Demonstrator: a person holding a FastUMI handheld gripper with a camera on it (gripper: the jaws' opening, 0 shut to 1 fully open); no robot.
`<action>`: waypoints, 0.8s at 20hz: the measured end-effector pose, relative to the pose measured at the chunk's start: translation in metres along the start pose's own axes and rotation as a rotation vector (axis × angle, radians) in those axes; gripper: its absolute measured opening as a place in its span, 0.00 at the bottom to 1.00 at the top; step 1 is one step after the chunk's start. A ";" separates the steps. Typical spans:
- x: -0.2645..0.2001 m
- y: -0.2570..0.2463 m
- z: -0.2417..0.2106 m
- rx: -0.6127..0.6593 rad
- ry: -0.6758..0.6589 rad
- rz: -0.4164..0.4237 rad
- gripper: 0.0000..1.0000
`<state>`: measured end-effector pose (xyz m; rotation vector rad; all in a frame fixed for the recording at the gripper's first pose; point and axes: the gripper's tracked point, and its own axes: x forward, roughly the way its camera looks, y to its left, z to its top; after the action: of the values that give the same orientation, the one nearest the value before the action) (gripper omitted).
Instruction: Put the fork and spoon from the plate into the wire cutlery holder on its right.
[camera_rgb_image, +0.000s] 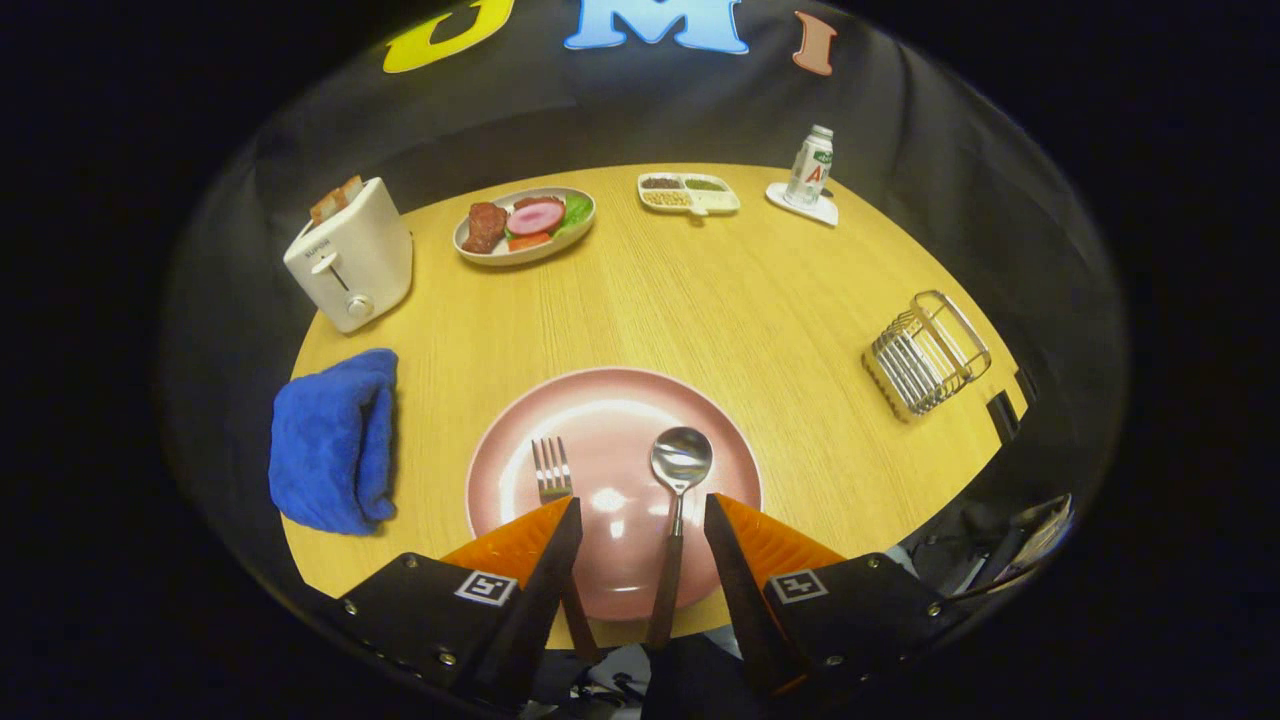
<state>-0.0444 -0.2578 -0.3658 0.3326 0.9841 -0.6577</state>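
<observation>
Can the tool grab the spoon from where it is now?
Probably yes. The tool is open, and the spoon lies on the pink plate with its handle between the fingers. Nothing blocks it; the fork lies off to the side.

One fork (551, 468), one spoon (679, 470), two plates (615, 420), one toaster (350, 255)

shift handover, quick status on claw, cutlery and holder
Claw open above the plate, holding nothing. Fork and spoon on plate. Wire holder empty, path unobstructed.
</observation>
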 end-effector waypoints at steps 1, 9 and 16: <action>0.005 -0.002 -0.006 0.004 0.023 -0.006 0.77; 0.038 -0.001 -0.044 0.011 0.175 -0.011 0.70; 0.044 0.001 -0.039 0.058 0.200 0.005 0.36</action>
<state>-0.0523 -0.2516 -0.4237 0.4583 1.1553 -0.6581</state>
